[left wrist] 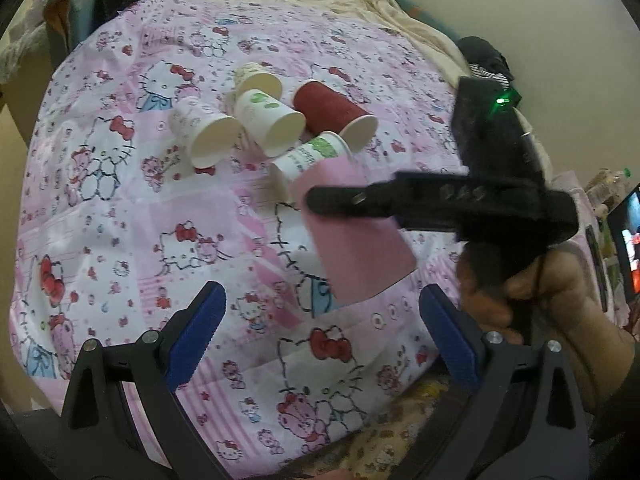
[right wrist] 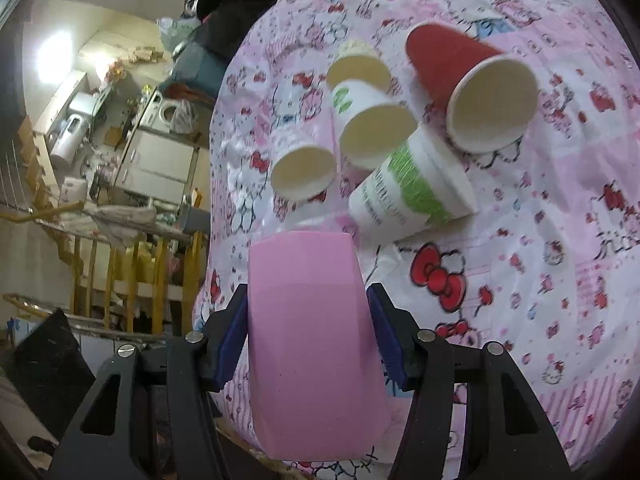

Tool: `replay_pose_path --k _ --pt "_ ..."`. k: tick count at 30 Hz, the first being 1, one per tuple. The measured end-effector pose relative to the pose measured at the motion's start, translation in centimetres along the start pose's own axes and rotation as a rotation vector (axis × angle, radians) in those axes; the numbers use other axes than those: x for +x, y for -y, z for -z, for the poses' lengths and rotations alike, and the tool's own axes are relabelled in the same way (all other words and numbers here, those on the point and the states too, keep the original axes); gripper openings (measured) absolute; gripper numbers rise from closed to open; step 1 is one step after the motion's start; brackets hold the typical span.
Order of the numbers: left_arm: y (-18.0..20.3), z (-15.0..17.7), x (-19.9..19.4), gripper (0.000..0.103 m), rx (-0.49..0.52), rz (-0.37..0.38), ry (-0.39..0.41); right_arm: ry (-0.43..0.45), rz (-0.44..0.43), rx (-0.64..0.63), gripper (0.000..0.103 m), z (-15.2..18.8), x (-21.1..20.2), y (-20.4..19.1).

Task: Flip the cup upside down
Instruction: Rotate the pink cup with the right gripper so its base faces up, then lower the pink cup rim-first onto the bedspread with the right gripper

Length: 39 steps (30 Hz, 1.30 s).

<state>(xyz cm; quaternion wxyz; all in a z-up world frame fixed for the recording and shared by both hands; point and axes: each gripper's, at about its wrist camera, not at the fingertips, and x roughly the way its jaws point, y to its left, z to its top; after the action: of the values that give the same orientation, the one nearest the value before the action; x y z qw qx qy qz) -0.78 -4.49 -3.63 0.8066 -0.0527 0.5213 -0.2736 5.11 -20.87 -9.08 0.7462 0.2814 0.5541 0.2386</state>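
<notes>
The pink cup (right wrist: 312,344) is pinched between the blue pads (right wrist: 232,344) of the right gripper (right wrist: 308,336), held above the Hello Kitty cloth (right wrist: 540,280); in the left wrist view it hangs tilted, 1 black finger (left wrist: 360,200) across its side. Beyond it lie 5 paper cups on their sides: a red cup (right wrist: 472,88), a green-banded cup (right wrist: 412,196) and 3 pale ones clustered close together. The left gripper (left wrist: 320,336) is spread wide and holds nothing, near the cloth's front edge.

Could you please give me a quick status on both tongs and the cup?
Right tongs shut on pink cup, held aloft. Left tongs open, empty. Five paper cups lying on the cloth ahead.
</notes>
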Motion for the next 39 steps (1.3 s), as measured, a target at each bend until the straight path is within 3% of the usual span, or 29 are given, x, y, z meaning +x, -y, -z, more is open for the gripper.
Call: replay_pose_path --k 8,20,25,30,39 --pt "-0.4 0.2 1.2 0.096 -0.013 -0.040 -0.044 -0.058 -0.011 -0.049 0.060 1.0 2.0 -1.3" --pt "-2.3 0.3 2.0 0.096 -0.071 -0.095 -0.078 -0.029 -0.021 -0.067 0.060 0.8 1.2 -1.7" --pt "-1.5 0.1 0.8 0.096 -0.062 0.027 -0.036 -0.006 0.001 -0.076 0.060 0.6 0.8 -1.6" --pt "-0.7 0.2 1.4 0.096 -0.030 0.019 -0.061 -0.030 -0.018 -0.084 0.060 0.9 1.5 -2.1" --pt "-2.8 0.9 3.3 0.095 -0.085 -0.113 -0.149 -0.037 -0.029 -0.116 0.060 1.3 1.3 -2.7"
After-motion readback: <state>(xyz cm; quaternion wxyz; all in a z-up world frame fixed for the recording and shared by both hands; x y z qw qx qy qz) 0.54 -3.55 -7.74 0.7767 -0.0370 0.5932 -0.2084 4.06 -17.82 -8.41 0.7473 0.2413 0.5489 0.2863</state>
